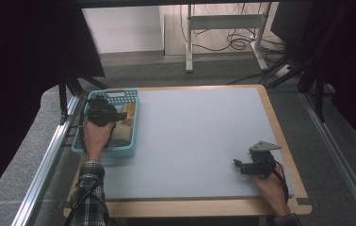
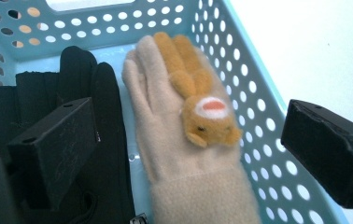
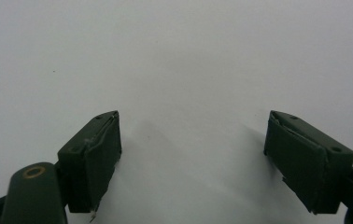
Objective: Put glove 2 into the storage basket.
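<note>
At upper left, the left gripper [image 2: 188, 140] hovers, jaws open, over the beige glove [image 2: 174, 140] in the basket [image 2: 258, 93]. Likely a pick; next, straddle and close. The right gripper [image 3: 193, 158] rests open at lower right.

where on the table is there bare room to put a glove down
The grey mat is bare from the basket across to the right hand-held gripper, and along its far edge. The basket is crowded: a black glove and a beige glove fill it, with the left hand-held gripper over them.

A lab: black curtains [image 1: 20, 70], an aluminium-framed table [image 1: 279, 127], loose cables [image 1: 235, 40] on the floor.
</note>
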### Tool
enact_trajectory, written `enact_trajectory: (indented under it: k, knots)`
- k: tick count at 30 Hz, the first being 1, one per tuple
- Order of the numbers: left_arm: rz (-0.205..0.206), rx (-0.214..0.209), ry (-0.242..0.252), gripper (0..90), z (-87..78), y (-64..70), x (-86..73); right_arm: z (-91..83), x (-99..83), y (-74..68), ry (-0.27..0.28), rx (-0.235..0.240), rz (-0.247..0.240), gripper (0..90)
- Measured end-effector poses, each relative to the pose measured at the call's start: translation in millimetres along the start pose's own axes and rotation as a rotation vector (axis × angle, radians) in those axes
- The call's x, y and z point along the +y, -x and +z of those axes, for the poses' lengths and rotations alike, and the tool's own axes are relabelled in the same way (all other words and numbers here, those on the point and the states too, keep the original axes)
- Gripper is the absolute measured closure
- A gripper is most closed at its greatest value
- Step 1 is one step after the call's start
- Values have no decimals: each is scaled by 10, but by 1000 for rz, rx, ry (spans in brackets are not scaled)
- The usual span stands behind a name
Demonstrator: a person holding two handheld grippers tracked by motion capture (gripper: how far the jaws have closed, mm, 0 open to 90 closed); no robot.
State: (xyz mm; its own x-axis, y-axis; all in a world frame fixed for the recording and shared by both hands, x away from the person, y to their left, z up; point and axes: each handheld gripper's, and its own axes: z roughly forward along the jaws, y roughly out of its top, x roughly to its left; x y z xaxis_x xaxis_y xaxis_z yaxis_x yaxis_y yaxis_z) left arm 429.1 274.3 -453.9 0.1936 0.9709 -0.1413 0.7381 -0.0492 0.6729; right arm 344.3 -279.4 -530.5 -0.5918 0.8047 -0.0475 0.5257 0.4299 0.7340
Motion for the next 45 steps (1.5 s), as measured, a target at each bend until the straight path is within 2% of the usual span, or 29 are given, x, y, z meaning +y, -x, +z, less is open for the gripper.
enact_trajectory:
  k: [12,17,20,24,31,33,38,42,44,45]
  knots:
    - [49,-13,-6,28,-95,58,-75,0,0,0,0,0,0,182]
    - [61,-8,-12,28,-122,79,-115,0,0,-1,0,-1,0,182]
    - [57,-20,-7,27,-147,90,-148,1,0,-1,0,-1,0,182]
    - [74,-18,-13,27,-179,101,-175,0,0,0,0,0,1,182]
    - [90,-32,4,24,-255,137,-214,0,1,0,-1,1,4,182]
    - [105,-25,-1,24,-290,158,-221,0,0,1,-1,1,4,182]
    - [120,-18,25,24,-395,214,-263,1,0,-2,0,-1,4,179]
    - [119,-50,34,25,-417,275,-315,1,0,-5,-1,-5,2,173]
    - [136,-38,23,26,-433,311,-324,7,4,6,-5,2,10,172]
    - [152,-24,33,24,-463,342,-335,5,2,11,-3,6,14,172]
